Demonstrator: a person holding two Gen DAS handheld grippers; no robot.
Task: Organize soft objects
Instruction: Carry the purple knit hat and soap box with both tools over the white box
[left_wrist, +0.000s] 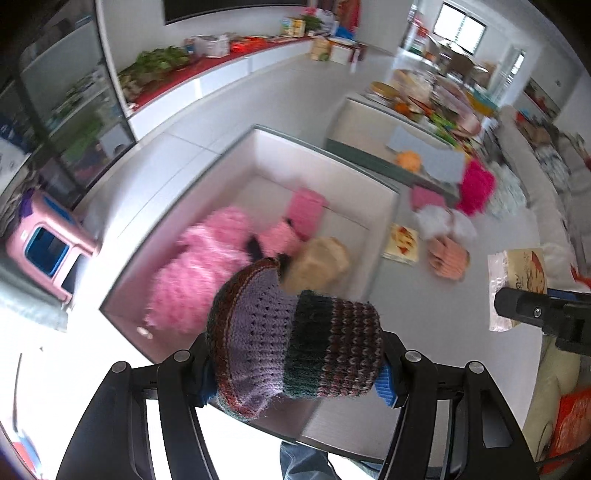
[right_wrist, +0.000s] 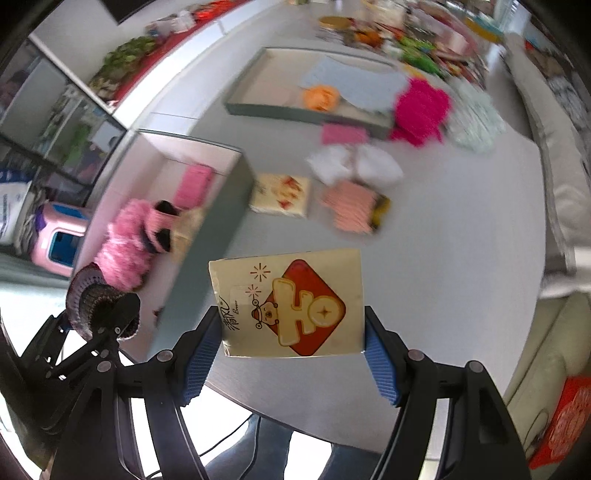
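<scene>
Gripping a ribbed knit hat (left_wrist: 295, 343), purple and dark-striped, the left gripper (left_wrist: 295, 373) jaws hold it above the near box (left_wrist: 380, 236); the right gripper (right_wrist: 291, 354) jaws clamp a flat glossy tissue pack (right_wrist: 291, 302) over the tabletop (right_wrist: 461, 240).

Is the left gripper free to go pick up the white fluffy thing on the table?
Probably not yet: the left gripper is shut on a knitted hat. The white fluffy thing lies uncovered.

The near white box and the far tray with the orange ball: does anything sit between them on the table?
Only bare grey tabletop separates near white box and far tray, clearest from the right wrist.
</scene>
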